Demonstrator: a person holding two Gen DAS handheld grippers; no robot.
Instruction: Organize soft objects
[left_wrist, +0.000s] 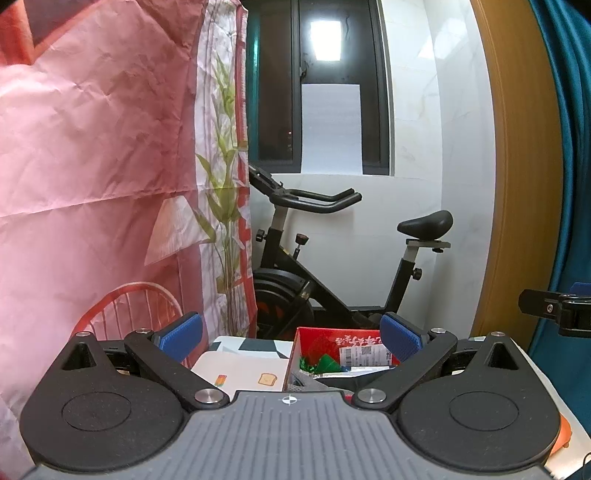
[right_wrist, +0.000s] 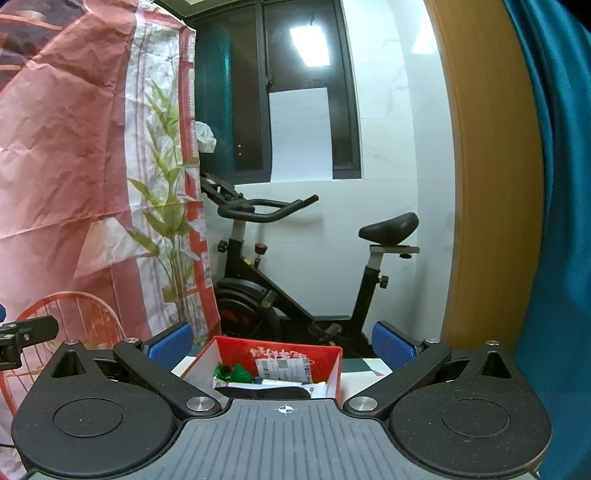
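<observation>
Two grippers: both mine, held level and side by side over the table, each spread wide and gripping nothing.
Left gripper (left_wrist: 291, 341): blue pads well apart, empty; it points toward 12 o'clock, with the red box at about 1 o'clock from it, so I judge it is staged to reach in or steady the box.
White card (left_wrist: 240, 373): lies flat on the table at 11 o'clock of the left gripper, just beside the box's left wall; small toast and striped pictures show on it.
Red box (right_wrist: 229, 350): open-topped, sitting on the table dead ahead of my right gripper, at 12 o'clock; its open mouth faces up, which suits dropping things in.
Soft things: a green crinkled piece (right_wrist: 236, 373) and a dark flat piece (right_wrist: 262, 392) lie inside the box with some papers; what exactly they are I cannot tell.
Right gripper (right_wrist: 282, 345): pads released and wide, nothing between them, centred on the box.
Backdrop: printed pink sheet (left_wrist: 92, 147) at 9 o'clock, exercise bike (right_wrist: 295, 280) beyond the table at 12, teal curtain (right_wrist: 554, 221) at 3.
Stage: a judgement only, sorting looks barely begun or paused.
</observation>
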